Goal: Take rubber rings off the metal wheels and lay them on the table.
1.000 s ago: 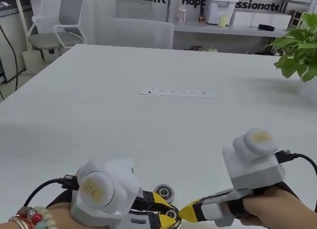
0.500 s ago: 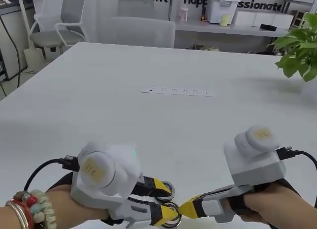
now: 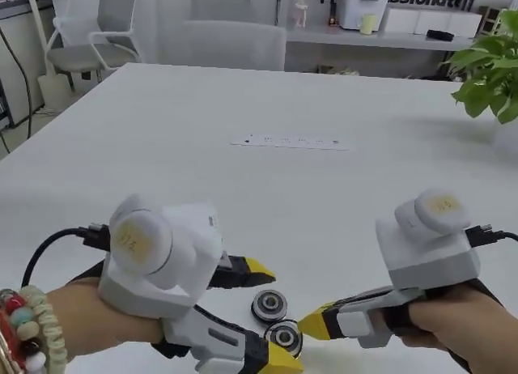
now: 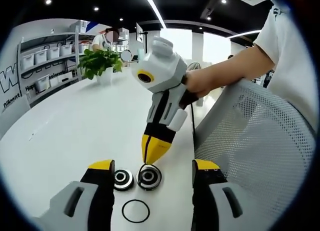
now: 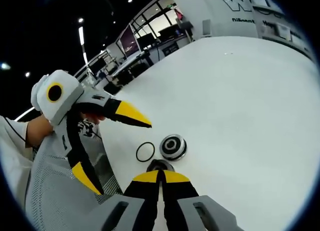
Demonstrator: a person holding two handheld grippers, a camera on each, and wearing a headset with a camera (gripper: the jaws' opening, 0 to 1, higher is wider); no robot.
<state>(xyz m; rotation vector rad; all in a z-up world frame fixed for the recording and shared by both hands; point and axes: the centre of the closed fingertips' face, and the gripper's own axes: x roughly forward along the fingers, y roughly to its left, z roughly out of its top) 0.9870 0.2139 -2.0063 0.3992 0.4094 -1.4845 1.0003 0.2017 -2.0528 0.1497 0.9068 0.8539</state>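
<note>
1 rubber ring (image 4: 136, 211) lies flat on the table (image 3: 267, 196) near its near edge, just beside 2 metal wheels (image 4: 123, 179). The left gripper (image 4: 153, 167) is held low with its jaws wide, flanking both wheels, likely to steady them. The right gripper (image 5: 160, 176) points in low from the right with its jaws pressed together and tips at the nearer wheel (image 3: 283, 337), probably to pry off its ring. I cannot tell whether they pinch rubber.

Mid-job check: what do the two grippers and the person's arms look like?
The left gripper and right gripper each have a white blocky housing, a round cap with a pale yellow disc, black jaws tipped yellow, and a black cable. Bead bracelets ring the left wrist; the right arm wears a white short sleeve.
</note>
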